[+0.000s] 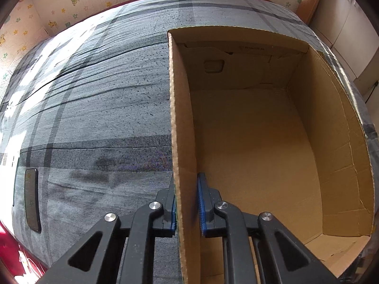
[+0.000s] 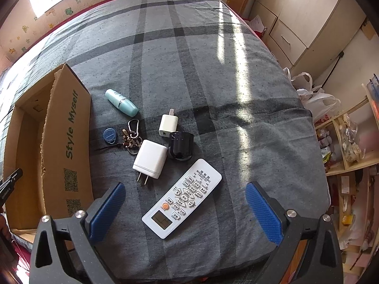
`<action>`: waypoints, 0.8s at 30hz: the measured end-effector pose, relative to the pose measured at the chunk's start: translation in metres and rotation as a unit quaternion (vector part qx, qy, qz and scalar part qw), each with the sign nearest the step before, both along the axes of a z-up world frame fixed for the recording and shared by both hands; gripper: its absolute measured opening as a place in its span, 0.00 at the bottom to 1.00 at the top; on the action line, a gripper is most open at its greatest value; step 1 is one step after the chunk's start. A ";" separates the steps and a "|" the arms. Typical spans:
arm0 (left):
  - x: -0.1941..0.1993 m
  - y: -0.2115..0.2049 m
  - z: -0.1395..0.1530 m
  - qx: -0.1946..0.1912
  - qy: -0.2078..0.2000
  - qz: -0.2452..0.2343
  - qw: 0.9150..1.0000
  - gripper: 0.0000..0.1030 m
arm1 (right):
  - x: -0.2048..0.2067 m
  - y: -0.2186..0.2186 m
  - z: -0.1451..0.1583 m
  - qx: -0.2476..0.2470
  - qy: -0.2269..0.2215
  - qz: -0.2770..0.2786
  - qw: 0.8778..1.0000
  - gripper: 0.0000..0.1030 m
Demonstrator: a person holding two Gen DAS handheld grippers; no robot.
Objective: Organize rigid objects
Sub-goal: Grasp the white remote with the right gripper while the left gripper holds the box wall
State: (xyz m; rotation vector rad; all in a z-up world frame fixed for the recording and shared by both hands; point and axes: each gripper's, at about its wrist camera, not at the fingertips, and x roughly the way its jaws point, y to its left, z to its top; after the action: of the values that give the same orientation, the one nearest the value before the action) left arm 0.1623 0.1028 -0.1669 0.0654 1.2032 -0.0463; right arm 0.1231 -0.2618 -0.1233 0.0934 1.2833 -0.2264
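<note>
1. Cardboard box (image 1: 248, 142), open and empty, sits on the grey plaid bedspread (image 1: 94, 118); the left gripper (image 1: 187, 203) is clamped on its left wall.
2. Beside the box's printed wall lie a mint tube (image 2: 121, 102), blue cap (image 2: 109, 135), keyring (image 2: 131, 137), two white chargers (image 2: 150, 158) (image 2: 167, 122), and a black holder (image 2: 180, 145).
3. Farther from the box, the white remote (image 2: 182, 197) lies between the right gripper's (image 2: 184, 210) wide-apart fingers, untouched.

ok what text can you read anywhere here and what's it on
"Style Myself": green print on the box outer wall.
QR codes below it: not readable as text.
Remote button labels: too small.
Faint print on the box's far inner wall: blurred.
Left gripper lettering: too small.
</note>
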 end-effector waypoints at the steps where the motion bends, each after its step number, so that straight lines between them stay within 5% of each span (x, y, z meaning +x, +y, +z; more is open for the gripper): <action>1: 0.000 0.000 0.000 -0.002 0.000 -0.001 1.000 0.14 | 0.000 -0.001 -0.001 -0.002 0.002 -0.002 1.000 1.00; 11: -0.007 -0.001 0.001 0.002 -0.013 -0.009 1.000 0.14 | -0.006 -0.004 -0.020 -0.004 0.007 -0.029 1.000 1.00; 24: -0.010 -0.008 -0.001 0.014 -0.018 -0.013 1.000 0.14 | -0.002 -0.014 -0.086 0.031 0.035 -0.093 0.995 1.00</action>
State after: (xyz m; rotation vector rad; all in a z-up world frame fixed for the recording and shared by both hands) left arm 0.1522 0.0953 -0.1683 0.1060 1.1665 -0.0517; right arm 0.1208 -0.2755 -0.2094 0.2616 1.3519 -0.3519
